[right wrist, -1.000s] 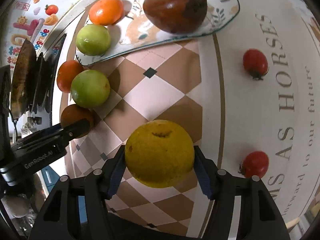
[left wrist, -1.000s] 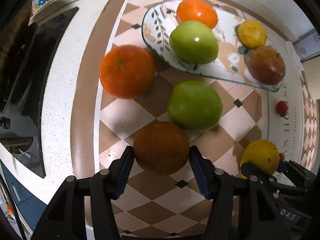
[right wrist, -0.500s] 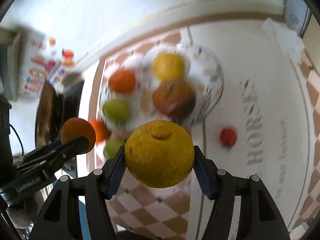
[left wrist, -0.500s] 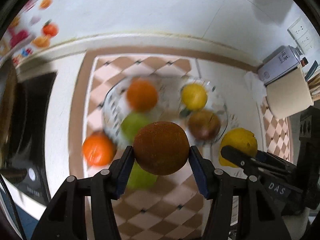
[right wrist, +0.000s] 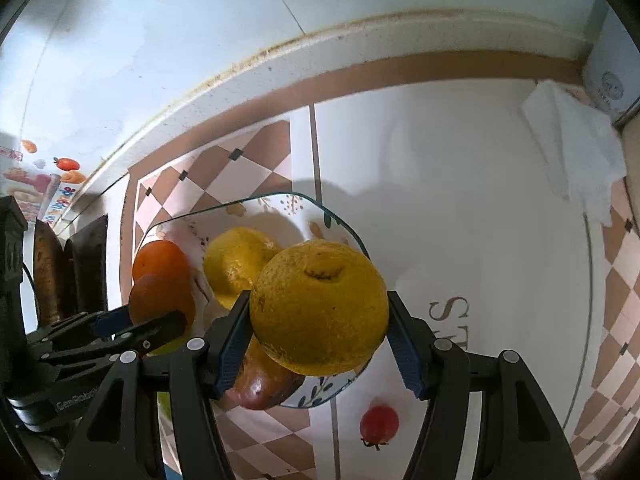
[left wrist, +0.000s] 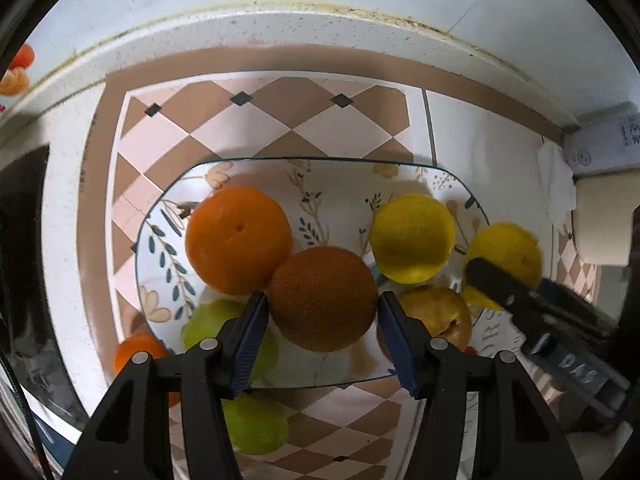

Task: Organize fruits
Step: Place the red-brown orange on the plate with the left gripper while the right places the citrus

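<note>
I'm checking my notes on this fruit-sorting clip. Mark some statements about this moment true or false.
1. The left gripper holds a brownish orange. True.
2. The right gripper is open with nothing in it. False: it is shut on a yellow citrus fruit.
3. A bright orange lies on the floral plate. True.
4. The small red tomato sits on the plate. False: it lies on the mat beside it.
</note>
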A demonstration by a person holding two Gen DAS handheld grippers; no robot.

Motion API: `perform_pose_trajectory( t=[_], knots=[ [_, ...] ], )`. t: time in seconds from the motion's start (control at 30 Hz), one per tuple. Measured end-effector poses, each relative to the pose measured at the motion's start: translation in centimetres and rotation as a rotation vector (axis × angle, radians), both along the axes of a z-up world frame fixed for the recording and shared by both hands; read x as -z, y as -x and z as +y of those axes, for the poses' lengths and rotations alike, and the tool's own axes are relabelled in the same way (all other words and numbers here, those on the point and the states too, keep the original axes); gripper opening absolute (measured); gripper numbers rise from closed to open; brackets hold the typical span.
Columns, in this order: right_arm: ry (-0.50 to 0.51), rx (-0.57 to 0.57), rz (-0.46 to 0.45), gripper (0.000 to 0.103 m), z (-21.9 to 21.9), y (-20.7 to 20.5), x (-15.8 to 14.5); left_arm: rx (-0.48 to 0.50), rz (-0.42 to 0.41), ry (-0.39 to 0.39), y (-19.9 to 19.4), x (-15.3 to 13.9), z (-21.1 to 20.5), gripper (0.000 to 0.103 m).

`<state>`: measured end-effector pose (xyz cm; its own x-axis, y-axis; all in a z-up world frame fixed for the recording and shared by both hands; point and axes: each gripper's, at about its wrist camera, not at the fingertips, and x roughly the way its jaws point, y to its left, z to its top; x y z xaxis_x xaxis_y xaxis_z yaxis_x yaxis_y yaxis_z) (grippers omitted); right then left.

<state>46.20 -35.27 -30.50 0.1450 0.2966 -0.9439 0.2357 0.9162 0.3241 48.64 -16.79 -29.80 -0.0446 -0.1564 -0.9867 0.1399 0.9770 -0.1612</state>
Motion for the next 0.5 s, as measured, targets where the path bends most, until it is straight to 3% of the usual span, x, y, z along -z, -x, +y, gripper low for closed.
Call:
perform_pose_trajectory(
  t=[0.03,0.07,0.13,0.23,0.33,0.5],
  knots=[
    [-0.001,-0.004,0.014,0.067,0.2,-0.1,0.4,-0.006,-0.005,0.004,-0.1,-0.1,0.1,0.06],
    [-0.002,-0.001,0.017,0.069,0.2,-0.3,0.6,-0.005,-0.01,0.006,-0.2,-0.3,0.1,0.073],
    [-0.011,-0.001,0.016,0.08,0.2,-0.3,0.6,-0.005,-0.02,0.005,-0.2,-0.6,0.3,0.087],
    [0.021,-0.001,0.012,0.083,0.1,0.0,-0.1,-0.013,-0.028,0.0,0.0,-1.0,0.9,0.089],
    [0.069,-0.004,0.005,0.094,0.3,0.5,-1.2,-0.021,-0.036,-0.007,0.5,-1.6,2.0,0.089],
    [0.198,-0.055,-0.026,0.094,1.8,1.9,-3.3,-0.029,-0.06,-0.064,2.0,-2.6,3.9,0.089]
  ],
)
